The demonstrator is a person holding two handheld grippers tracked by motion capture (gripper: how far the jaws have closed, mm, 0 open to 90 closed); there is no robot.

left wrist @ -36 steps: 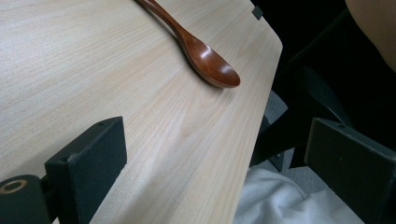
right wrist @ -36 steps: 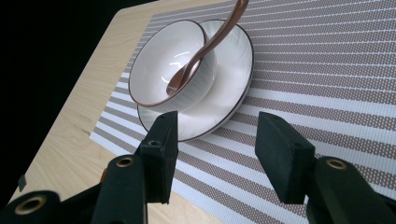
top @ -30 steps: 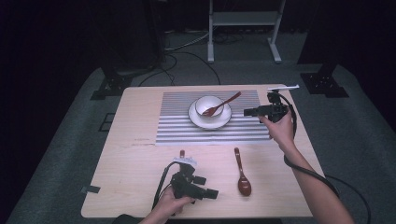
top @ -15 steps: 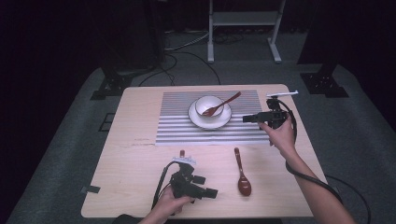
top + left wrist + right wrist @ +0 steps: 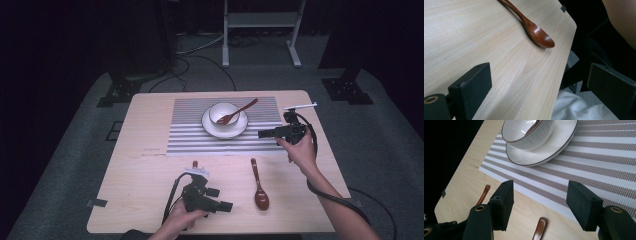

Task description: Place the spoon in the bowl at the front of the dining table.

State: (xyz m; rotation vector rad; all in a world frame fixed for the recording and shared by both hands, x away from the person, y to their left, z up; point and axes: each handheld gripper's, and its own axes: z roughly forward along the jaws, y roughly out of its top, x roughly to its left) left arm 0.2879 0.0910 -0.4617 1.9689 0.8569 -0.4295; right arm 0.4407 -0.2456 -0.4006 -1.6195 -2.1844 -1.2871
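Observation:
A white bowl stands on a white plate on the striped placemat, with a brown wooden spoon leaning in it. A second wooden spoon lies on the bare table near the front. My right gripper hovers over the mat's right edge and points left. Its jaws have just been opening and stand open with nothing between them, facing the bowl and plate. My left gripper rests low at the front, open and empty, with the second spoon lying ahead of it.
The wooden table ends close behind the left gripper, and its corner drops off beside the spoon. A short brown handle end pokes out just beyond the left gripper. Dark stands and cables sit on the floor behind the table.
The right gripper has drifted a little toward the near side and lower, and its jaws have spread wider. The left gripper, both spoons and the bowl have stayed put.

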